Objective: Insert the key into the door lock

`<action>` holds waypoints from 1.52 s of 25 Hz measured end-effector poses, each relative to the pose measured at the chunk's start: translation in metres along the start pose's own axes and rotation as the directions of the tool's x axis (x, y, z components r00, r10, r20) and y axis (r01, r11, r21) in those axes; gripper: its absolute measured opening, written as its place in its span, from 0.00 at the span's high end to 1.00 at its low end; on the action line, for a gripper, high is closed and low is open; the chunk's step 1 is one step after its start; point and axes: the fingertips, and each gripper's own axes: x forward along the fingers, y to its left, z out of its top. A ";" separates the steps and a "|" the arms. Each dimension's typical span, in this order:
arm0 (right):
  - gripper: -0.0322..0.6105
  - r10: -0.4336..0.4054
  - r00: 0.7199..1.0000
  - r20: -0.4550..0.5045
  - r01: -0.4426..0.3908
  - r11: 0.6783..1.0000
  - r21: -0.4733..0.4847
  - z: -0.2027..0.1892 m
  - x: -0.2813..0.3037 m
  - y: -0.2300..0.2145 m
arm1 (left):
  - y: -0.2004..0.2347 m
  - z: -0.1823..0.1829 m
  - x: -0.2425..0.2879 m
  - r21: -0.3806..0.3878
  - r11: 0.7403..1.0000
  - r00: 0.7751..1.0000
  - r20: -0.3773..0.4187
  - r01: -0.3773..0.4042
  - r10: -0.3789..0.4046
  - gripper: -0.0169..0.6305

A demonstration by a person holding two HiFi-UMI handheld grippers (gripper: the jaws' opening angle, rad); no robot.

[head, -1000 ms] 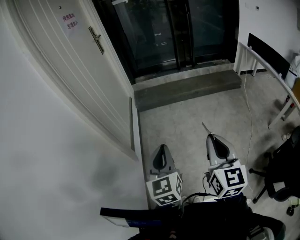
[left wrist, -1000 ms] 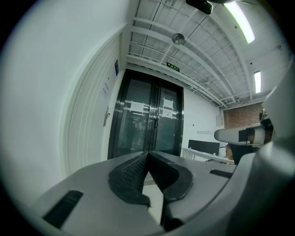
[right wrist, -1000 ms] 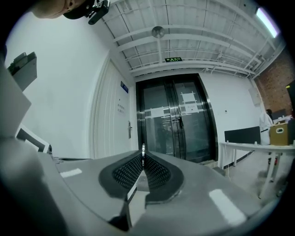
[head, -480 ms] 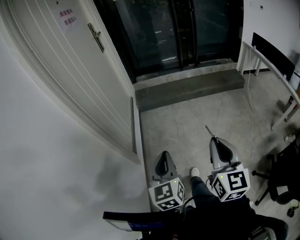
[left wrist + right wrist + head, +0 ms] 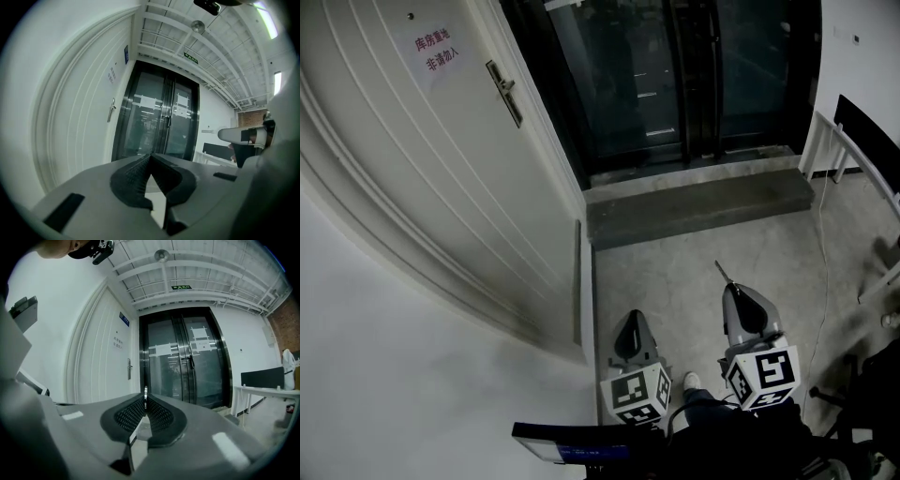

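The one key (image 5: pixel 146 391) stuck out of the tips of the right claw (image 5: pixel 146 403), which clenched it. The left claw (image 5: pixel 150 157) was clenched on nothing. The one door lock (image 5: pixel 506 92) stood well apart.

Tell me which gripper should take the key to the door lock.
Right. The right gripper is shut on the key, which sticks out past its tips; the left gripper is shut on nothing.

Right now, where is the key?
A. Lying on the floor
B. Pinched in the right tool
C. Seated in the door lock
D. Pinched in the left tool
B: the key pokes out from the closed tips of the right tool, apart from the door handle; the left tool is shut on nothing.
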 end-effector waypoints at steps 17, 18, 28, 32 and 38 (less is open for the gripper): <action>0.93 0.008 1.000 0.006 -0.007 0.999 -0.036 0.015 0.162 -0.101 | -0.029 0.028 0.193 -0.011 1.000 1.000 0.003 0.026 -0.026 0.97; 0.93 0.006 1.000 0.001 -0.006 0.999 -0.038 0.014 0.168 -0.103 | -0.028 0.028 0.200 -0.014 1.000 1.000 0.002 0.026 -0.026 0.97; 0.93 -0.026 0.999 0.031 0.028 0.998 -0.064 0.019 0.266 -0.124 | -0.005 0.052 0.305 -0.006 0.997 0.997 0.018 0.071 -0.071 0.97; 0.93 -0.057 0.997 0.049 0.059 0.997 -0.044 0.034 0.314 -0.129 | 0.012 0.075 0.354 0.016 0.996 0.995 0.033 0.090 -0.091 0.97; 0.93 -0.087 0.995 0.048 0.088 0.996 -0.021 0.037 0.373 -0.139 | 0.029 0.091 0.413 0.035 0.992 0.992 0.018 0.122 -0.123 0.97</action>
